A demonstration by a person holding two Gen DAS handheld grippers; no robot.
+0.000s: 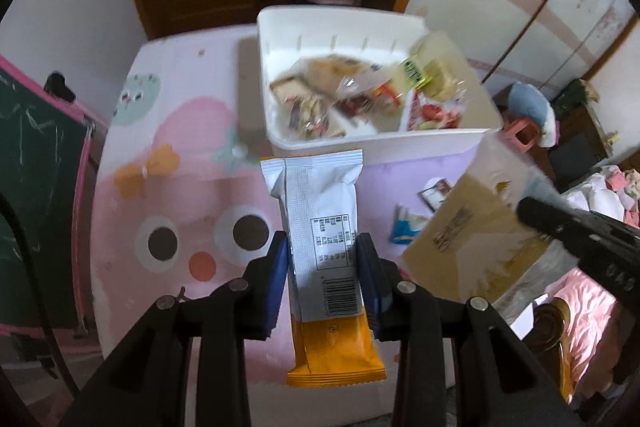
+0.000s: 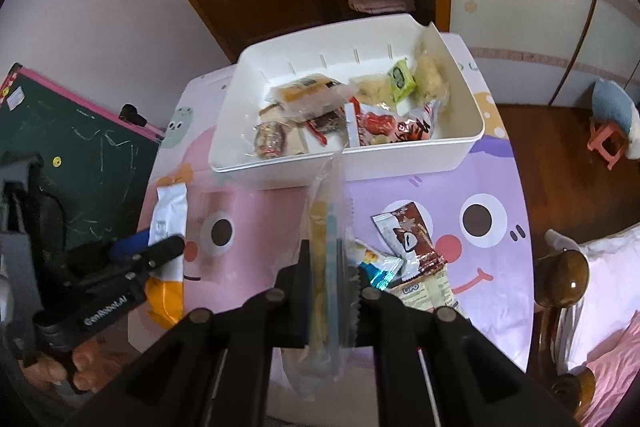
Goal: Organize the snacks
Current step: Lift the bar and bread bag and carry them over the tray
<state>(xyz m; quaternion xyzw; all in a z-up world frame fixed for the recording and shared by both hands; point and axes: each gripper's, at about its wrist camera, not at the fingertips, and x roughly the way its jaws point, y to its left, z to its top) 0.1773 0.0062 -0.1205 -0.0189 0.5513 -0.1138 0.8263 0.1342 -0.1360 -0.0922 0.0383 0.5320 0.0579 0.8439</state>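
1. Left wrist view: the left hand-held gripper (image 1: pixel 322 267) pinches a white-and-orange snack packet (image 1: pixel 320 211) between its blue pads, which press on both long edges near the packet's middle.
2. The packet hangs lengthwise along the fingers, white barcode side facing the camera, orange end toward the camera, above the table (image 1: pixel 168 155), which has a cartoon-print cover.
3. Beyond the packet's far end stands a white bin (image 1: pixel 280 27) on the table, holding a blurred heap of wrapped snacks.
4. At the right of that view, the right hand-held gripper (image 1: pixel 532 215) carries a flat clear-wrapped snack (image 1: pixel 480 227) showing its beige face.
5. Right wrist view: the right hand-held gripper (image 2: pixel 326 259) is pressed together on that clear-wrapped snack (image 2: pixel 324 227), seen edge-on and reaching toward the near wall of the white bin (image 2: pixel 400 155).
6. On the table (image 2: pixel 500 267), just right of the fingers, lie a brown packet (image 2: pixel 408 239), a blue-and-white packet (image 2: pixel 378 263) and a beige packet (image 2: pixel 424 291), overlapping one another.
7. At the left, the left hand-held gripper (image 2: pixel 168 247) holds the white-and-orange snack packet (image 2: pixel 170 211); fingers of a hand (image 2: pixel 80 367) show below it.
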